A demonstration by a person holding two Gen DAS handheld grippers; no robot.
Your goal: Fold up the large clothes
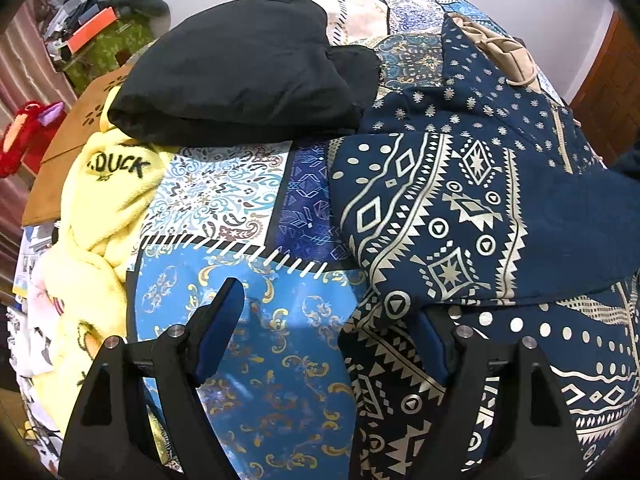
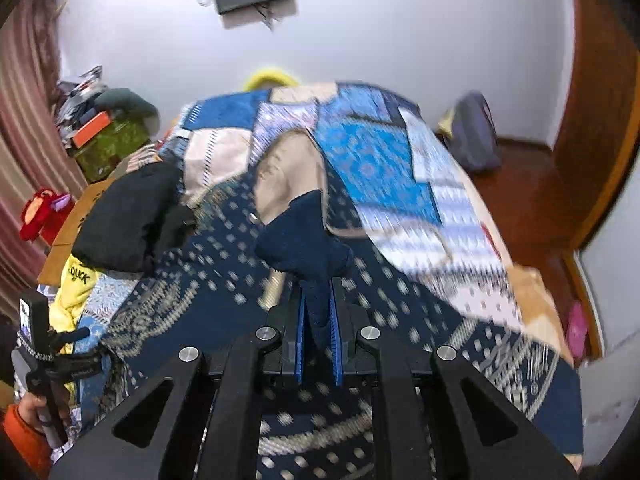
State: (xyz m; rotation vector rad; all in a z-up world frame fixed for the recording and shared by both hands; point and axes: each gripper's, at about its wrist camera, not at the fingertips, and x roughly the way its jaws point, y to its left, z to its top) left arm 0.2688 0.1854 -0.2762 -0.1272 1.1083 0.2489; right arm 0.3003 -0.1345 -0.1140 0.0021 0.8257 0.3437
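A large navy garment (image 1: pixel 460 208) with cream geometric print lies spread on the patchwork blue bedcover (image 1: pixel 240 360). My left gripper (image 1: pixel 328 332) stands open just above the cover at the garment's left edge. Its left finger (image 1: pixel 224 320) is over bare cover, and the cloth's hem drapes over its right finger (image 1: pixel 432 344). In the right wrist view, my right gripper (image 2: pixel 318 312) is shut on a bunched fold of the navy garment (image 2: pixel 304 240), lifted above the rest of the cloth (image 2: pixel 224 280). The view is blurred.
A folded black garment (image 1: pixel 248 72) lies at the back left on a yellow "DUCK" fleece (image 1: pixel 108 208). A beige garment (image 1: pixel 492 44) sits beyond the navy one. A cluttered green box (image 1: pixel 108 44) and a red plush toy (image 1: pixel 28 136) stand left of the bed; wooden floor (image 2: pixel 532 200) lies right.
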